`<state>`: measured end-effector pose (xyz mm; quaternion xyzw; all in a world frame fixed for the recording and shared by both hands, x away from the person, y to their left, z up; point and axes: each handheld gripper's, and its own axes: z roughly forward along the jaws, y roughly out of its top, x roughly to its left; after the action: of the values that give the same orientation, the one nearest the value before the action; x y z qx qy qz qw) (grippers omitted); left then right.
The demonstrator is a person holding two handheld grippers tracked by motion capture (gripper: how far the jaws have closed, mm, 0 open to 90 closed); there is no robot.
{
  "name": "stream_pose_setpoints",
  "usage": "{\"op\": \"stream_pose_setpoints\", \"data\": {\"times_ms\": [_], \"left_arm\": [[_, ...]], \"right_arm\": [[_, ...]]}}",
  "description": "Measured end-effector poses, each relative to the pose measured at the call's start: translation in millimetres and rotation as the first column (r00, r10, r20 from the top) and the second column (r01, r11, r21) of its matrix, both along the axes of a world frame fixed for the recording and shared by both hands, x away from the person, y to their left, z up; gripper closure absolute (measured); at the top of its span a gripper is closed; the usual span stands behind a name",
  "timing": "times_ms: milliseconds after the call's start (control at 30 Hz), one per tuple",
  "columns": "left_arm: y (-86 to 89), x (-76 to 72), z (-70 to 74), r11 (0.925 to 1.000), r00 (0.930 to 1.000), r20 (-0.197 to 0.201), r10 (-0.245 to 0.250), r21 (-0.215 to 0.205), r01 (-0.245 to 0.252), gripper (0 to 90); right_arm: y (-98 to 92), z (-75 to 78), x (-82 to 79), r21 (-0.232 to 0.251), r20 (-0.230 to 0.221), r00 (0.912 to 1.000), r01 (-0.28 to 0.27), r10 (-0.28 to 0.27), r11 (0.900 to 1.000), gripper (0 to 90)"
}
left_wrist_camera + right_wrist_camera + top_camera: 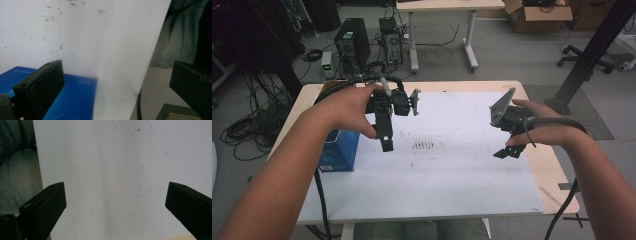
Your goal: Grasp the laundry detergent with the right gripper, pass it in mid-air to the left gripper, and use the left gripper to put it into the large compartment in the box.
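Observation:
My left gripper (387, 142) hangs above the left part of the white sheet (452, 172) that covers the table, jaws pointing down and toward me. In the left gripper view the left gripper (115, 71) is open, with nothing between its jaws; under it lie the white sheet (100, 37) and a blue box (75, 97). The blue box (339, 150) sits at the table's left edge, just left of that gripper. My right gripper (508, 151) hovers over the sheet's right side. In the right gripper view the right gripper (115, 187) is open over the bare white sheet (112, 157).
Dark smudges (424, 145) mark the sheet's middle. The wooden table (552, 165) shows bare at the right edge. On the floor beyond stand a computer tower (352, 42), cable tangles (247, 125), a second desk (442, 30), a cardboard box (539, 15) and a black post (592, 55).

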<state>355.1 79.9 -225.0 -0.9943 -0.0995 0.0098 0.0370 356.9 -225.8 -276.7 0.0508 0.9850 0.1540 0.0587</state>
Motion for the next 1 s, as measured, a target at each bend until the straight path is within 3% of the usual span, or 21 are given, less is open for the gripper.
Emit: {"op": "stream_pose_setpoints", "data": {"times_ms": [233, 1000], "left_arm": [[0.4, 2.8, -5.3, 0.9997, 0.9997, -0.009, -0.024, -0.006, 0.024, 0.2], [7.8, 8.3, -4.4, 0.9994, 0.9999, 0.008, -0.009, -0.032, 0.010, 0.2]], "right_arm": [[8.0, -7.7, 7.3, -0.041, -0.013, 0.9999, -0.008, 0.007, 0.999, 3.8], [12.0, -8.6, 12.4, -0.027, -0.012, 0.9999, -0.011, 0.011, 1.000, 3.8]]}}
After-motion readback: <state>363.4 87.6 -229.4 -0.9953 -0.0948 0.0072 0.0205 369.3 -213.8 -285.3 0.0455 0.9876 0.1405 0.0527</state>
